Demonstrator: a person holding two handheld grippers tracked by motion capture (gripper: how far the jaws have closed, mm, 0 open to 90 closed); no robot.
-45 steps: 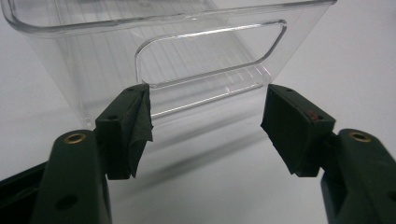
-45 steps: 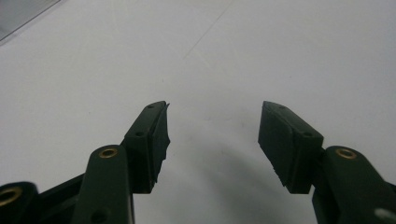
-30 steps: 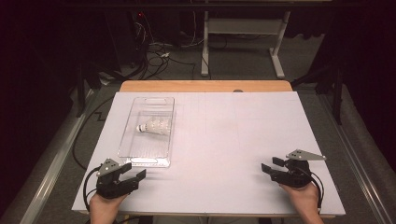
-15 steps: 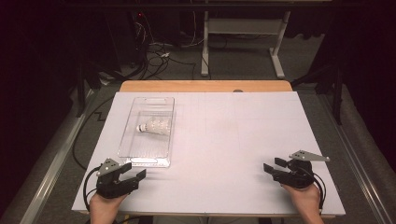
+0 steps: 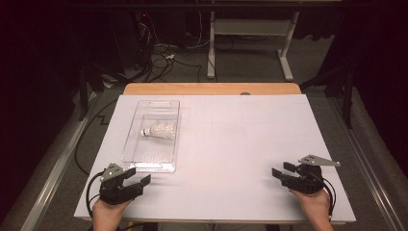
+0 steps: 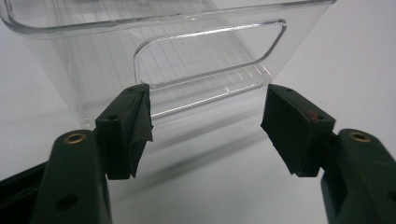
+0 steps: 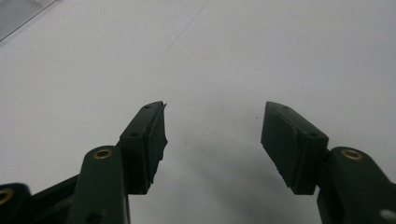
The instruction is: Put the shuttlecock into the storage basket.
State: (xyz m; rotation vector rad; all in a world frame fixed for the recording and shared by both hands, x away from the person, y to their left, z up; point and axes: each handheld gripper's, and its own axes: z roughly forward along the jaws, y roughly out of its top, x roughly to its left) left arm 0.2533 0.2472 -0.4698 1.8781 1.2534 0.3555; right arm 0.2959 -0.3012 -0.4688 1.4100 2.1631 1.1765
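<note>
Left gripper (image 5: 139, 180), jaws spread, nudged toward clear tray (image 5: 137, 166) at lower left; right gripper (image 5: 284, 172), lower right, likewise released. Shuttlecock (image 5: 159, 130) untouched, pickup pending.

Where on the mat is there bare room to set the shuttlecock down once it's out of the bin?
The widest bare patch is the white mat between the clear bin and the right gripper. The strip between the two grippers is bare too. It is tight by the left gripper, close to the bin's near end. The shuttlecock lies inside the bin.
</note>
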